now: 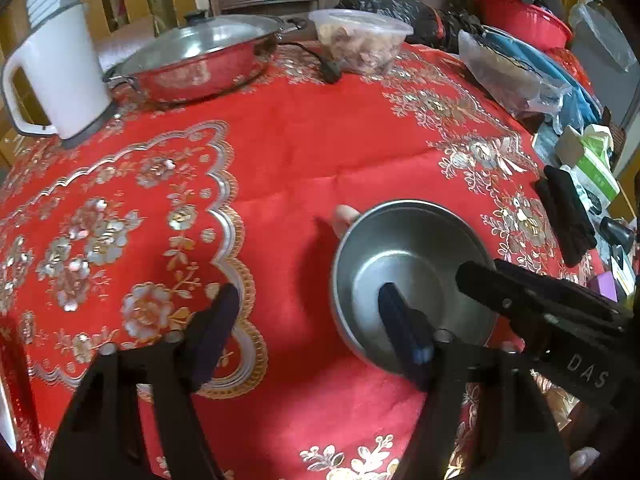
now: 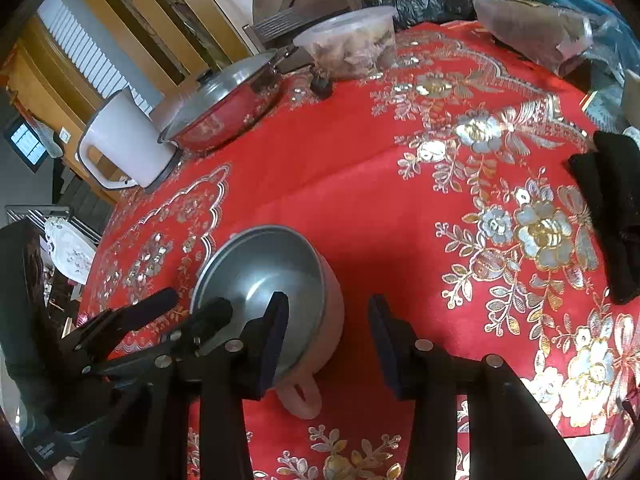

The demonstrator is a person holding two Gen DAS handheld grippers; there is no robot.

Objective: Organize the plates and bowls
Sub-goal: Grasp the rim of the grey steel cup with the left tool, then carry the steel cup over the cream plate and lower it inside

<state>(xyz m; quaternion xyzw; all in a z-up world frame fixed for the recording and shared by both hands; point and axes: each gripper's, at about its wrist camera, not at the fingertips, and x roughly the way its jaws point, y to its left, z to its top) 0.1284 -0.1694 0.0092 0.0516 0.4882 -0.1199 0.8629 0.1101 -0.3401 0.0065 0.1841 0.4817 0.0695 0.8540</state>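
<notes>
My left gripper (image 1: 308,320) is spread wide and holds nothing; its right finger reaches over the inside of the bowl (image 1: 408,276), while the other finger hangs above the red cloth beside it. My right gripper (image 2: 328,332) is parted too, with one finger in front of the bowl's near rim and the other clear of it over the cloth, so the bowl's side wall sits in the gap between them. Whether either finger actually touches the metal I cannot tell. The bowl is steel inside with a pinkish outer wall and a small loop handle (image 2: 302,396) facing me, and it stands upright on the tabletop (image 1: 304,152), near its front edge. My own fingers cover part of its rim in both views.

Further back stand a white jug (image 1: 56,76), a lidded pan (image 1: 196,60) and a clear plastic tub (image 1: 360,38) whose contents are too blurred to name. A folded black cloth (image 2: 612,208) lies to the right. Beyond it, bags and boxes at the table's far right are cut off by the picture's edge. In the right wrist view a white plate (image 2: 70,254) stands in a rack off the table's left side, partly hidden.
</notes>
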